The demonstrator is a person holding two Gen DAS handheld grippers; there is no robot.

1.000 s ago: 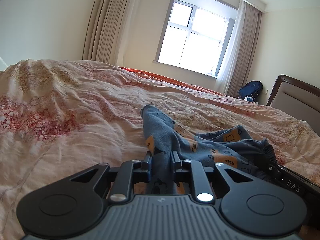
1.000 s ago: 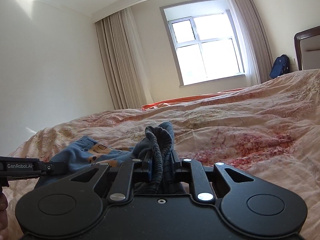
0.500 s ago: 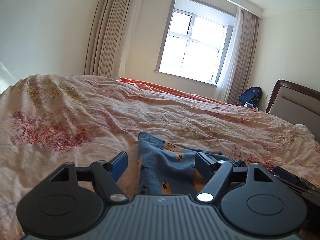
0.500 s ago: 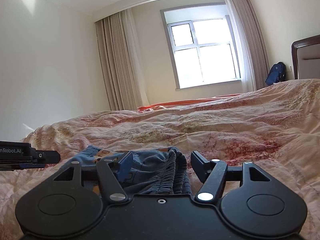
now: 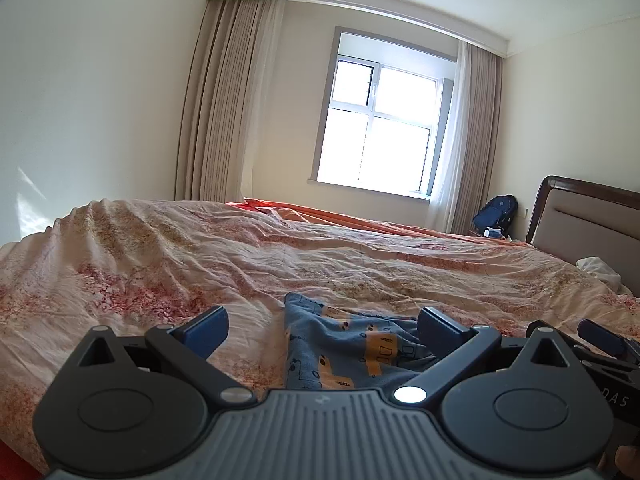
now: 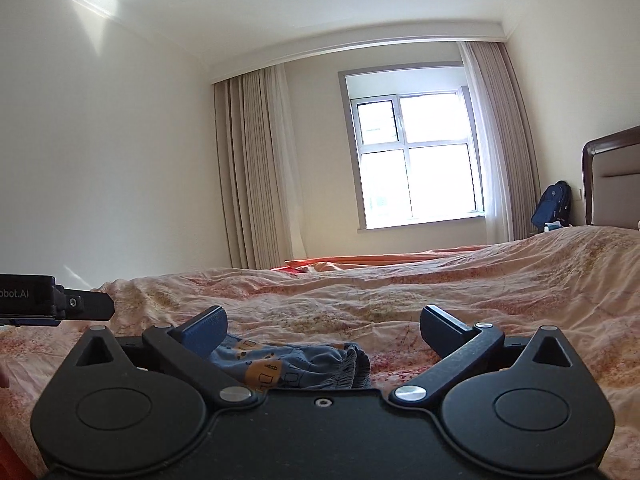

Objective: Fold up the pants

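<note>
In the left view, the left gripper (image 5: 322, 330) has just spread its jaws wide. The blue pants (image 5: 344, 350) lie loose on the bed (image 5: 160, 264). In the right view, the right gripper (image 6: 323, 330) has opened too; the pants (image 6: 296, 366) look bunched, maybe folded.

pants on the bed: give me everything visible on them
The pants are small, soft blue knit fabric printed with orange and outlined vehicle shapes, with a dark gathered elastic waistband seen from the right wrist. They lie bunched and partly folded on the floral quilt, touching only the quilt. Both the left gripper and right gripper have just opened; neither grips the cloth.
</note>
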